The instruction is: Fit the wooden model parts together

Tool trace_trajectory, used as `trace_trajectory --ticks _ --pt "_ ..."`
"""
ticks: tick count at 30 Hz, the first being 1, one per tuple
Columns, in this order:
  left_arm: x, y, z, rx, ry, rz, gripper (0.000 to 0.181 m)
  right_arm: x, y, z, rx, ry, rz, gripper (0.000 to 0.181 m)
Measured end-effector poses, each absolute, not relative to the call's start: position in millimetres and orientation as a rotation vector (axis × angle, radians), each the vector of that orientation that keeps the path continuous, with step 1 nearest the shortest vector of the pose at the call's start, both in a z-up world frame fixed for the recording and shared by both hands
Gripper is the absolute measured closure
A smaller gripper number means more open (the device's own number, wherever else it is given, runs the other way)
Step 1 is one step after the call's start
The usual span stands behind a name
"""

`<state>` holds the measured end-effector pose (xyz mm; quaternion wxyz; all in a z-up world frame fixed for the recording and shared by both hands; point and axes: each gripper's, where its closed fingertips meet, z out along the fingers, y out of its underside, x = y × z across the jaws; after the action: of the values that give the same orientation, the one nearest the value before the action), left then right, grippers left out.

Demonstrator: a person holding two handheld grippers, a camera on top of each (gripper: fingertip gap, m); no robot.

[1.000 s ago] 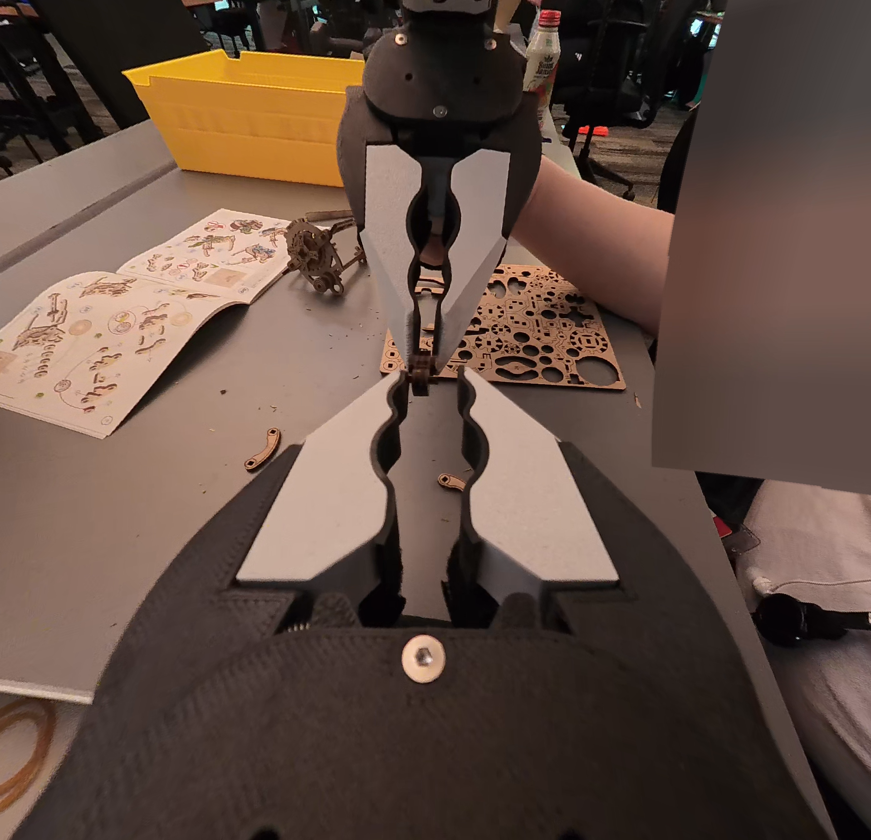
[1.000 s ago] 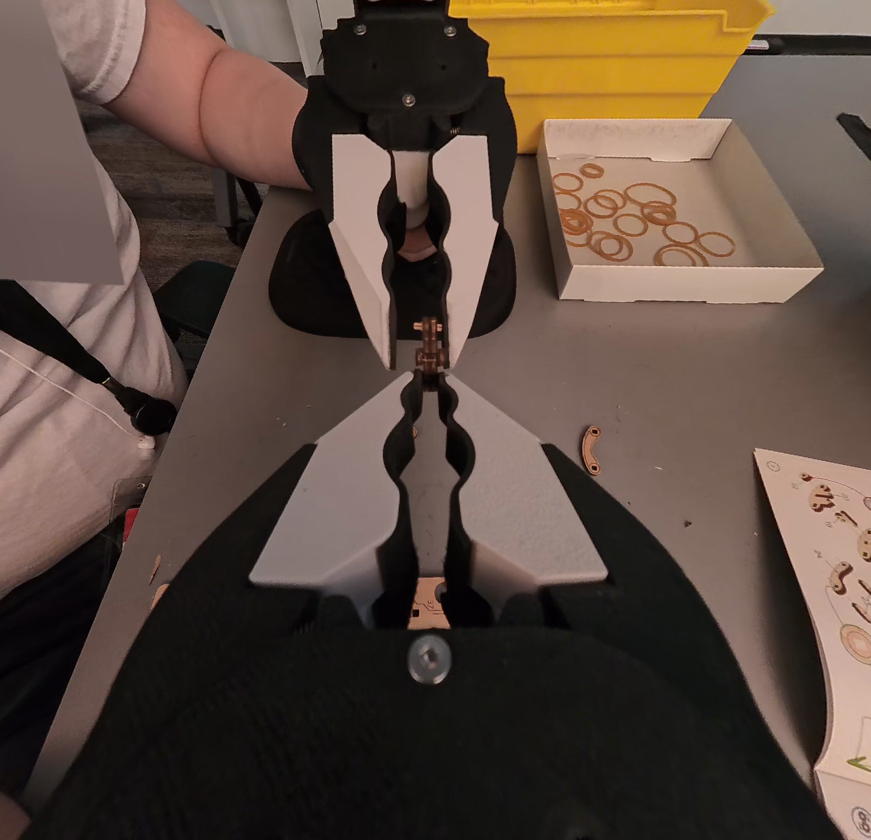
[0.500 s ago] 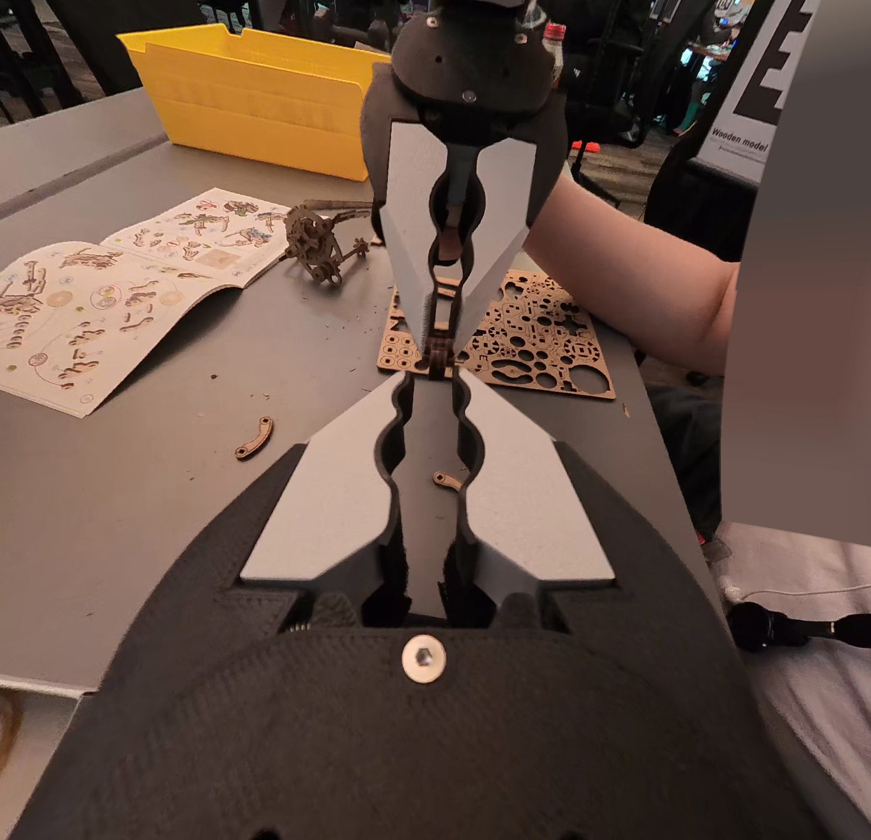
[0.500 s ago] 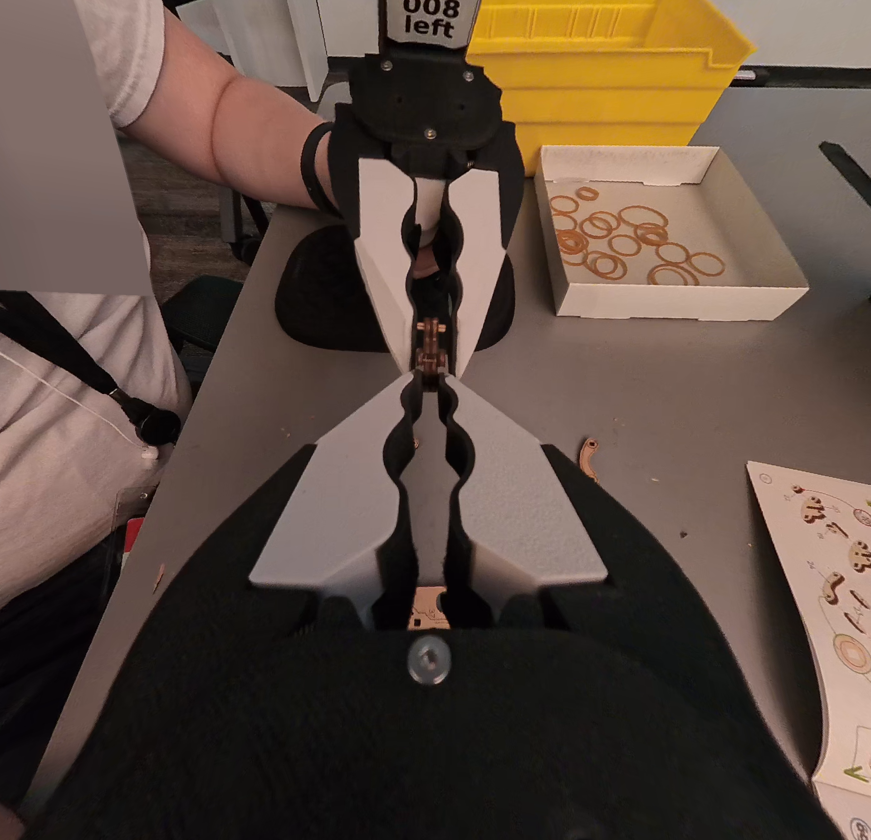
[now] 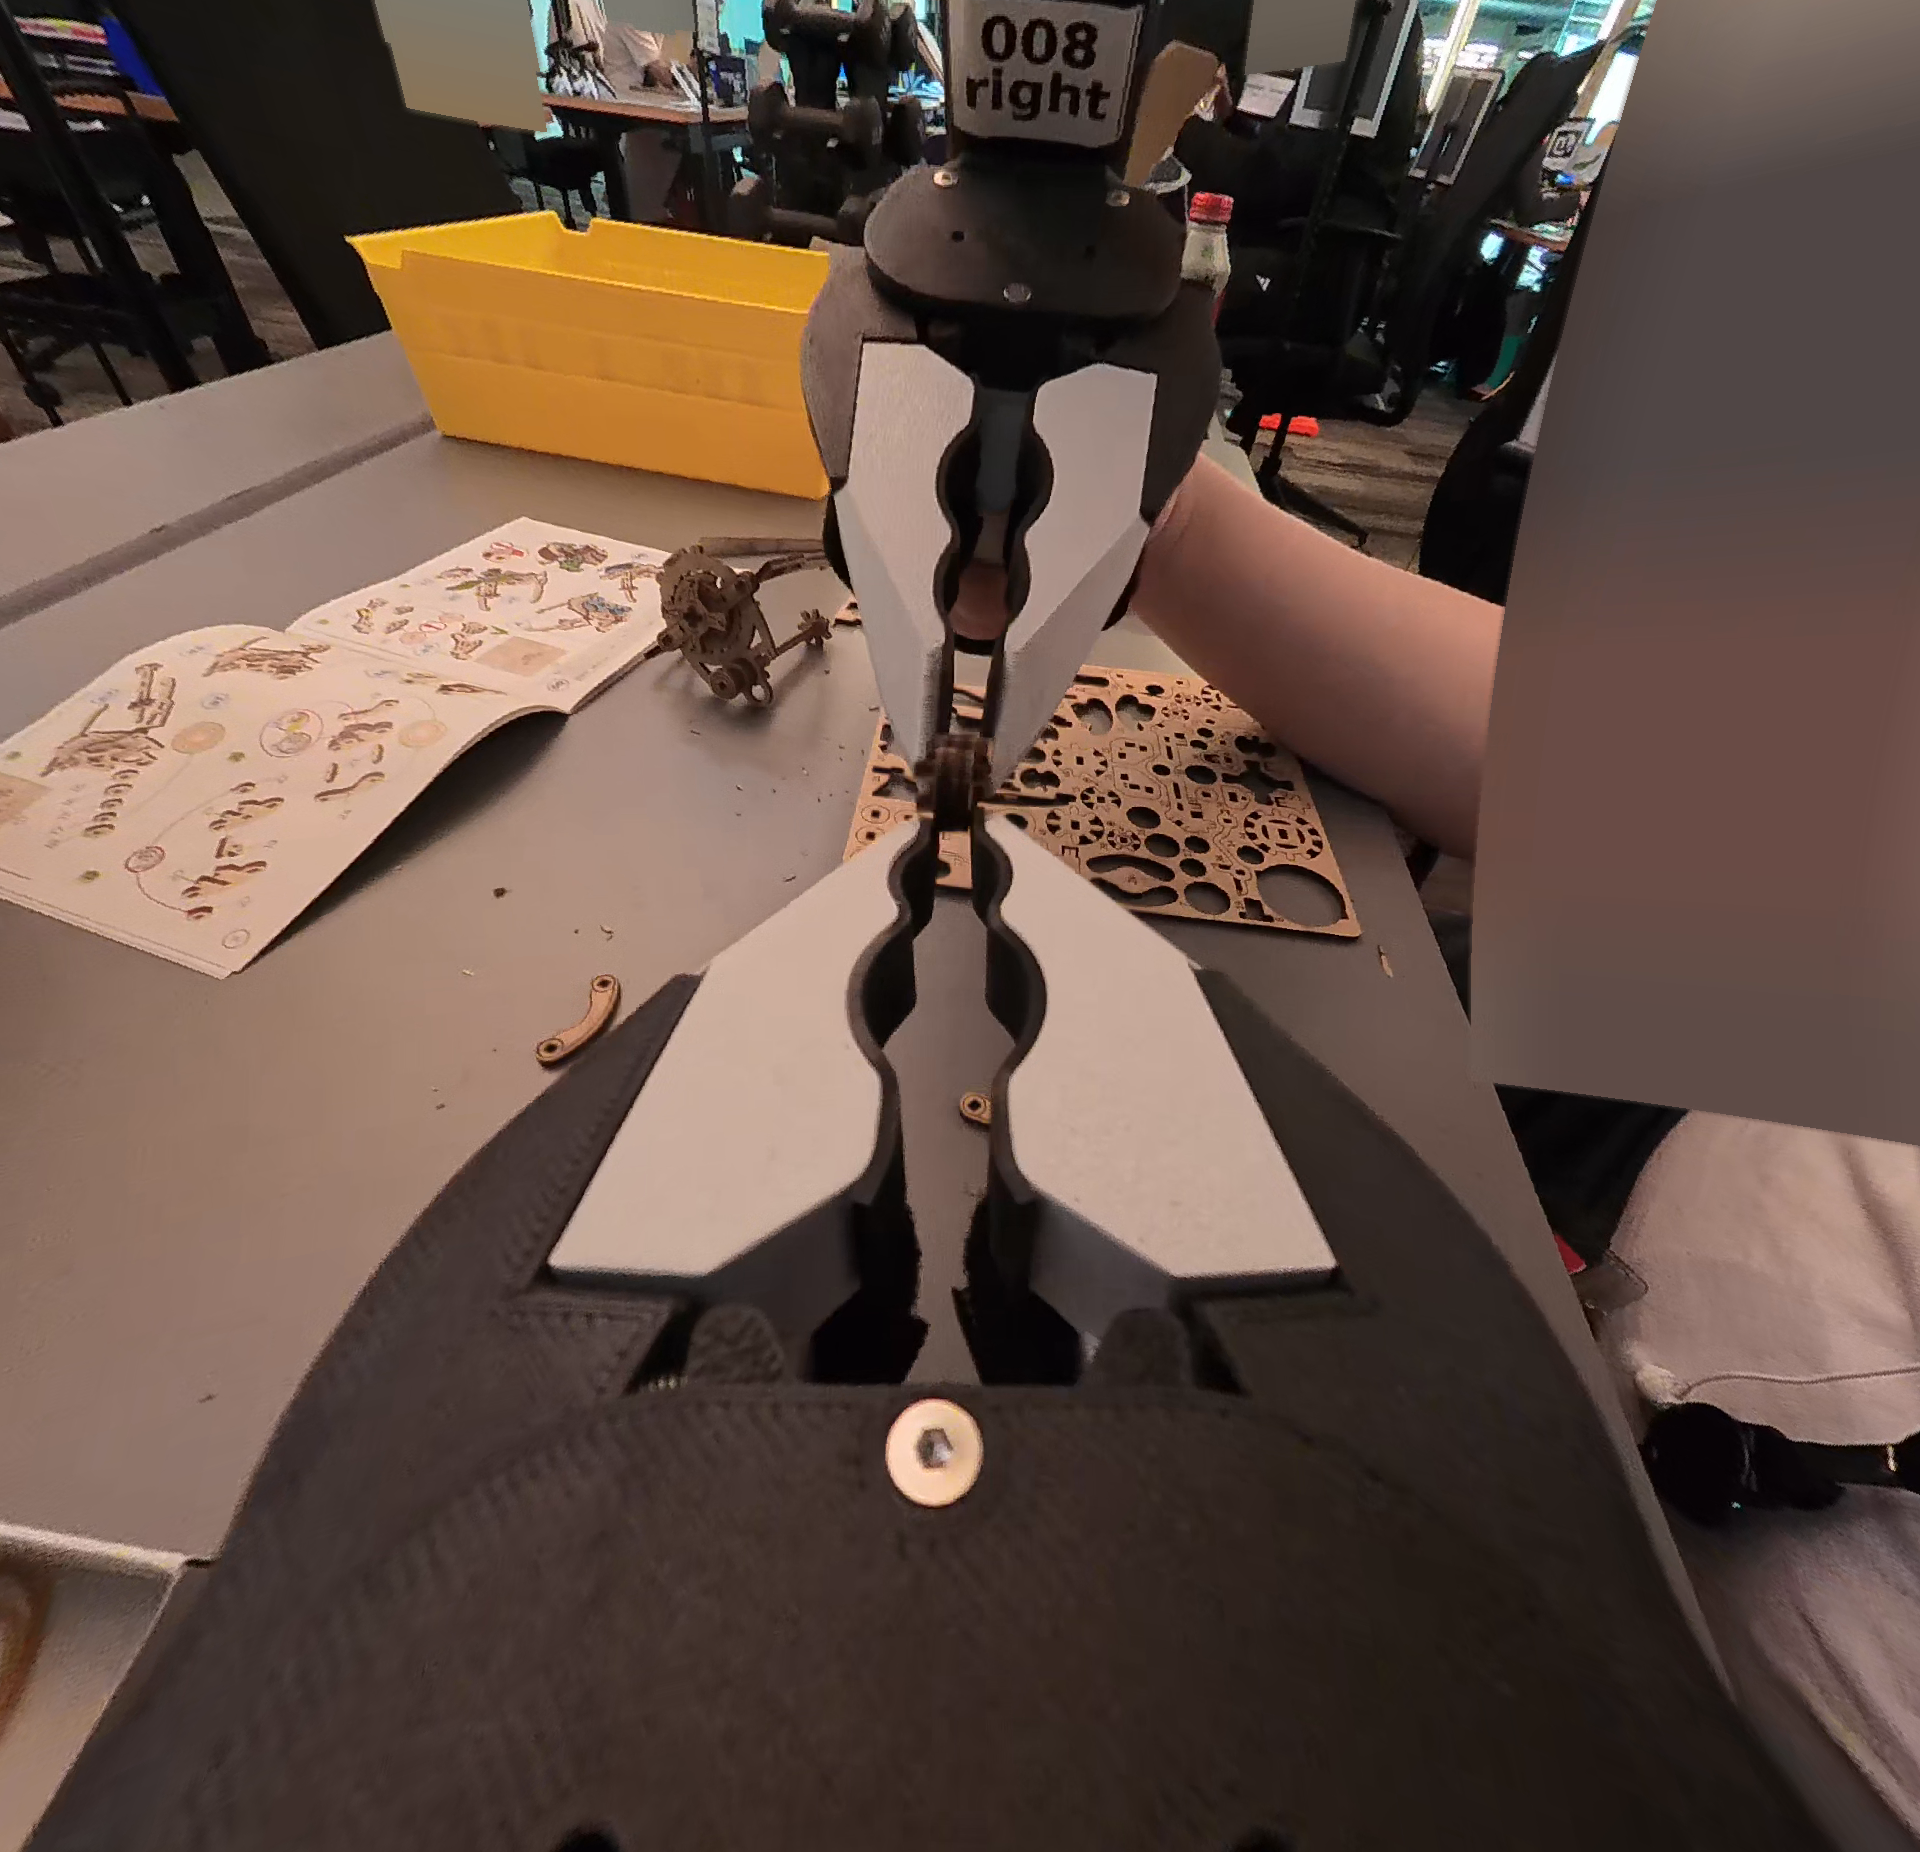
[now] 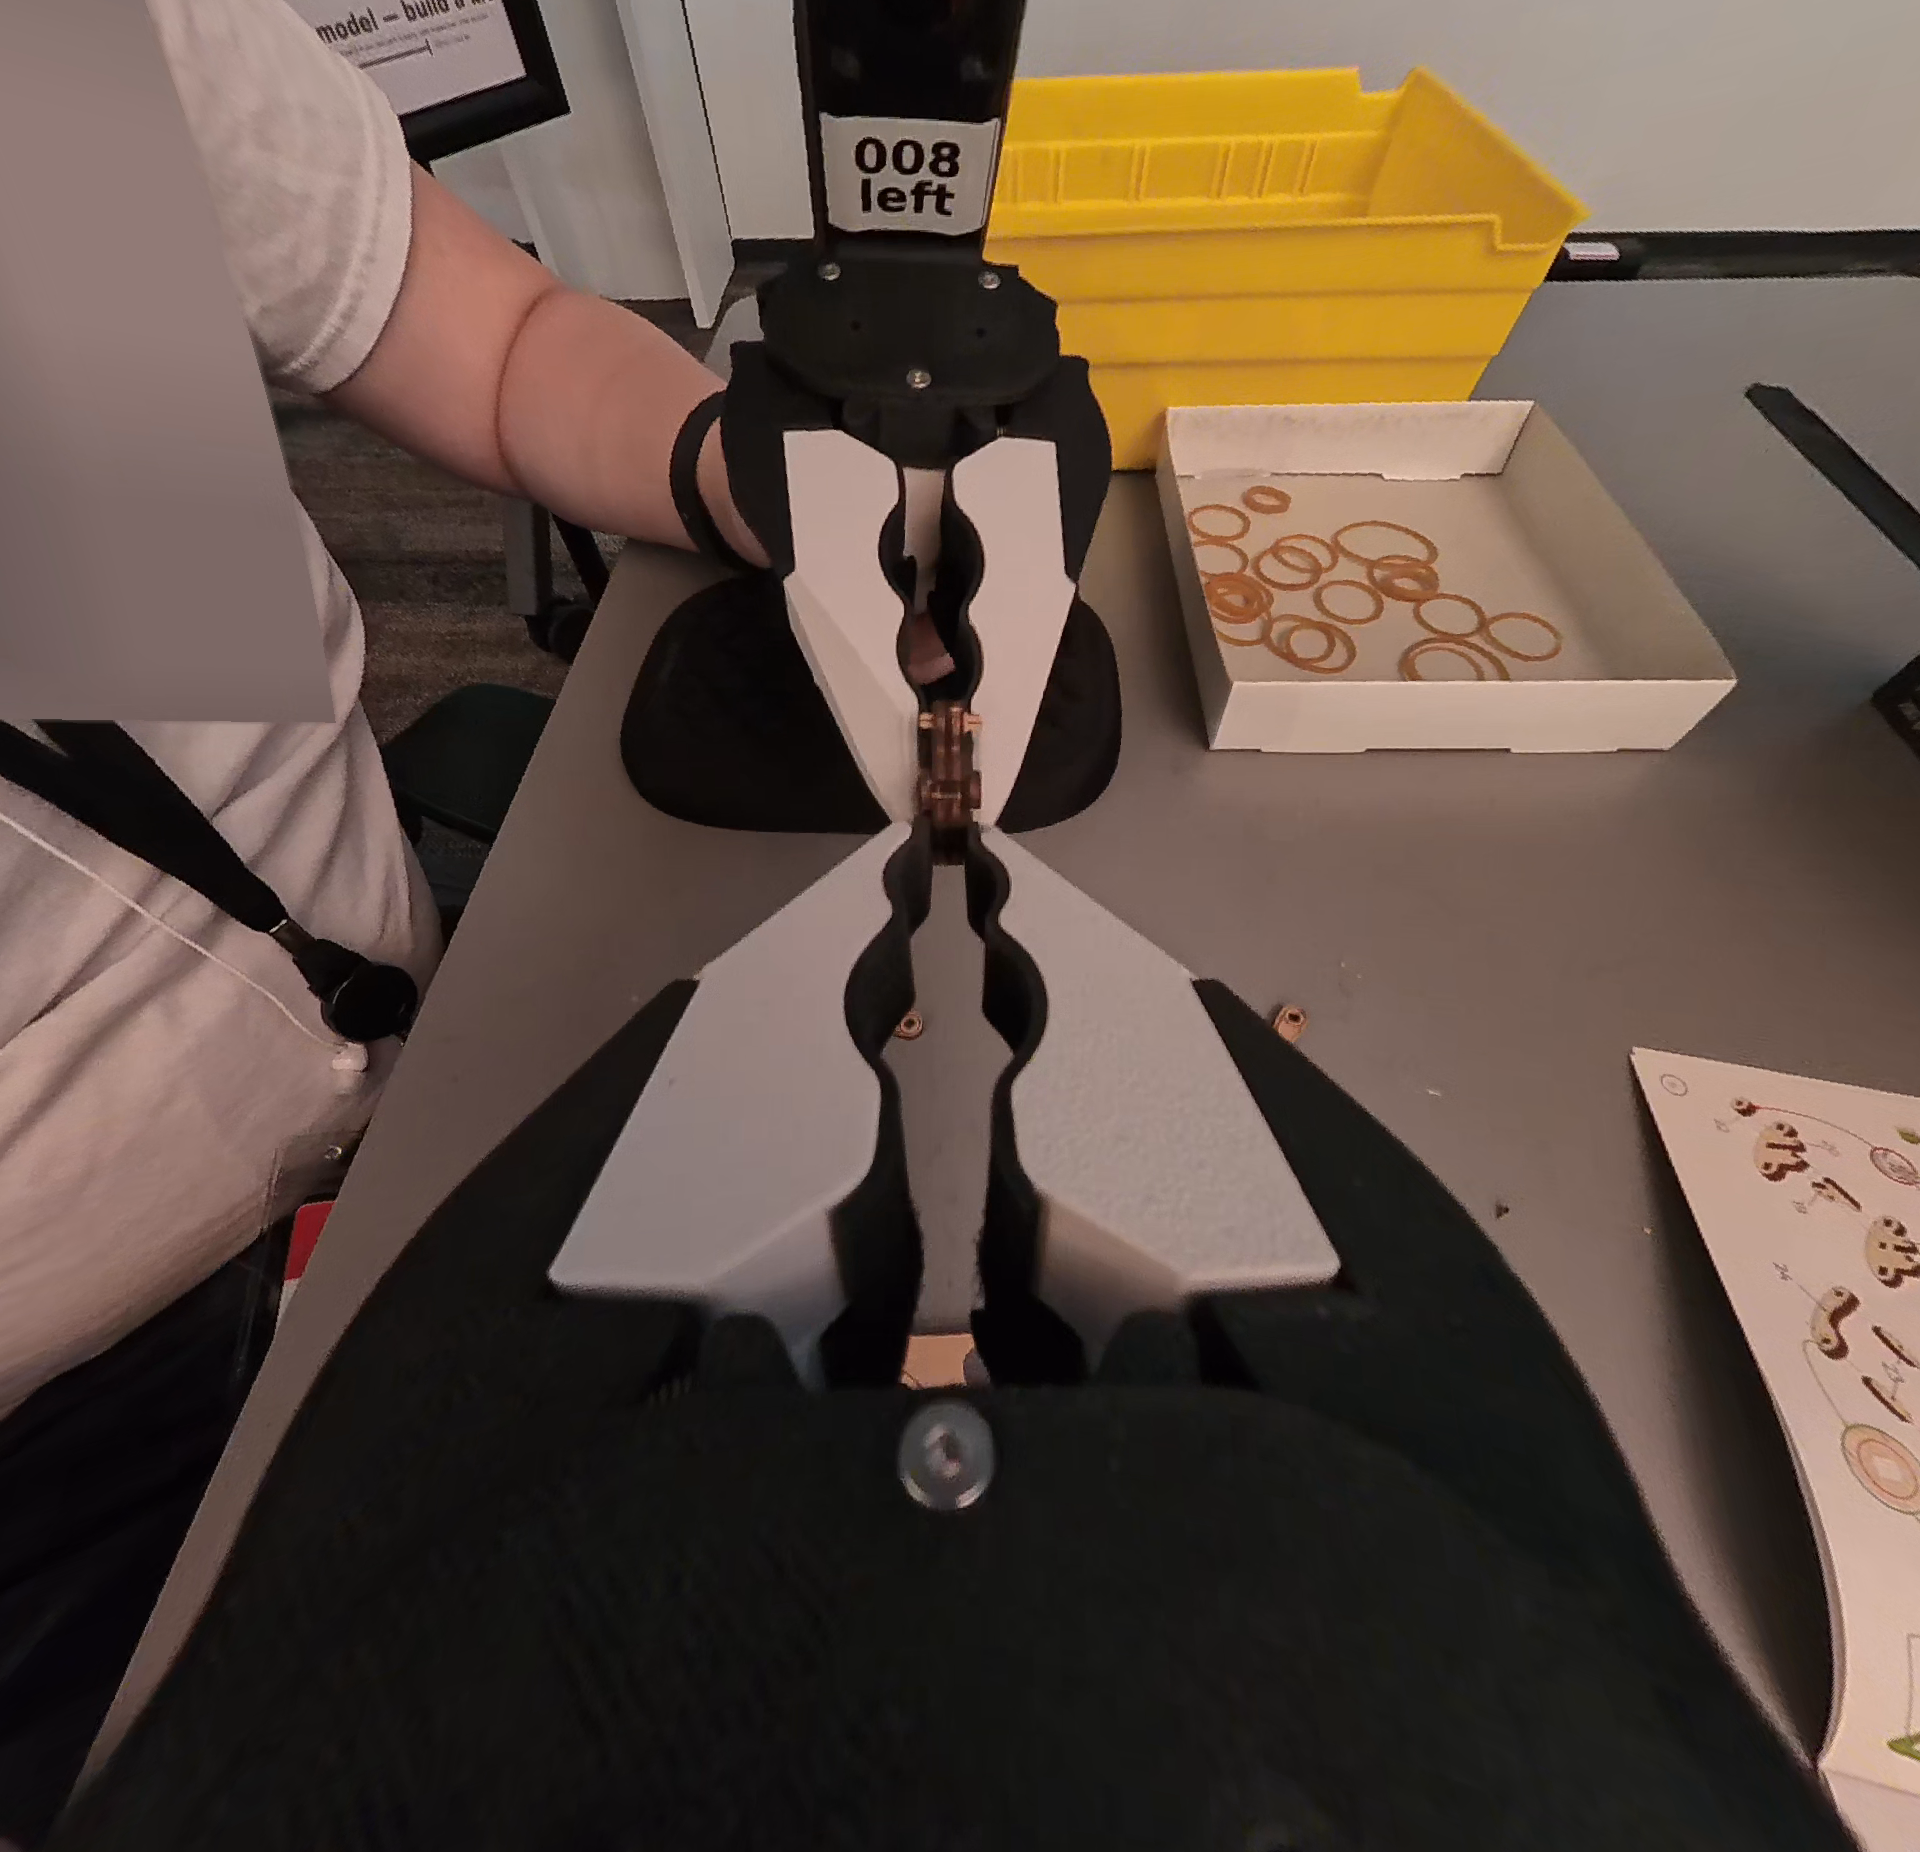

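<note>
Tips meet tips above the table: the left tool, nearest in its own view, is clamped on the near end of a small wooden assembly, and the right tool, pointing back toward it from the far side, is clamped on the other end. The assembly's long axis runs along the line joining the two tools, so any pressing together would likely go straight along that line; both hands sit equally close.

The left wrist view shows only a dark stub between the tips, with a loose curved piece on the table to the near left, then a cut-out wooden sheet, an open booklet, a gear sub-assembly and a yellow bin farther off. The right wrist view shows the assembly's stacked brown links between the left tool's fingers, and, far right, a white tray of rubber bands.
</note>
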<state>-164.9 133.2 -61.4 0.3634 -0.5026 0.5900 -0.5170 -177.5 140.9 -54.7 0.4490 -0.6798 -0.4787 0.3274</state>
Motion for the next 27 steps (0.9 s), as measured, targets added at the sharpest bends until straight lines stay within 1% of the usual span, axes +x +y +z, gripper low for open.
trace_trajectory --ticks 3,7,11,17,23,27 --pt "-164.9 133.7 -58.7 -1.285 1.499 -1.336 0.178 -177.4 141.4 -52.0 -1.663 -1.179 0.809 0.178" --pt "-165.6 139.2 -53.8 -1.303 1.443 -1.377 0.178 -173.2 142.6 -49.8 -1.653 -1.170 0.799 0.167" --pt "-168.1 145.8 -47.7 -1.332 1.382 -1.460 0.178 -162.4 144.9 -45.5 -1.628 -1.147 0.768 0.166" --pt "-171.0 150.7 -40.0 -1.362 1.310 -1.585 0.178 -159.7 147.6 -65.3 -1.683 -1.192 0.709 0.164" --pt "-173.4 150.8 -34.5 -1.353 1.291 -1.630 0.179 -166.1 154.8 -39.5 -1.542 -1.130 0.625 0.163" --pt "-175.0 140.8 -29.7 -1.283 1.336 -1.647 0.178 -172.2 148.3 -33.1 -1.528 -1.102 0.760 0.156"
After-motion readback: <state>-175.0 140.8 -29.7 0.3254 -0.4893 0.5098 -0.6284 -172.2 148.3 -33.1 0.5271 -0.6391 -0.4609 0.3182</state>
